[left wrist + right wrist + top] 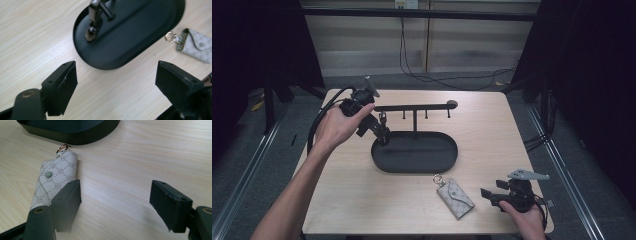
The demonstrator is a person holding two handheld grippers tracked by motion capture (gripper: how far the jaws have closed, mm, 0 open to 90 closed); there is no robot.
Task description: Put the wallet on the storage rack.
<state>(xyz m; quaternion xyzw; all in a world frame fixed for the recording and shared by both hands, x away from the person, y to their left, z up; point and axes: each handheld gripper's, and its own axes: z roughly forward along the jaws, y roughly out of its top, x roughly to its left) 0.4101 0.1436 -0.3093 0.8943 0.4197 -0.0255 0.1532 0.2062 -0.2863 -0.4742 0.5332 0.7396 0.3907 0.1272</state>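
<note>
left gripper [379, 131] is up at the far left of the black stand [414, 106], hovering by the left end of the hook bar where a small metal clasp [382, 119] hangs over the oval tray [447, 162]. in the left gripper view its jaws stand wide apart with nothing between them, the tray's left end just beyond and the clasp [93, 18] dangling above the tray floor.

over on the near right, the right gripper [490, 194] rests low by the table edge, jaws wide as well, nothing held. the patterned key pouch [455, 197] lies flat on the wooden table [347, 200], just near of the tray and just left of that gripper. in the right gripper view the pouch [56, 177] sits beside the left jaw, outside the gap, its gold ring [62, 147] pointing toward the tray rim.

so where are we? looks like one item is already hung at the left end of the bar, the other pegs along it bare. the pouch is untouched on the table. my read: what's left is to grab the pouch, lift it, and hook its ring on a free peg. roughly halfway, i'd say, the fiddly bit to come.
</note>
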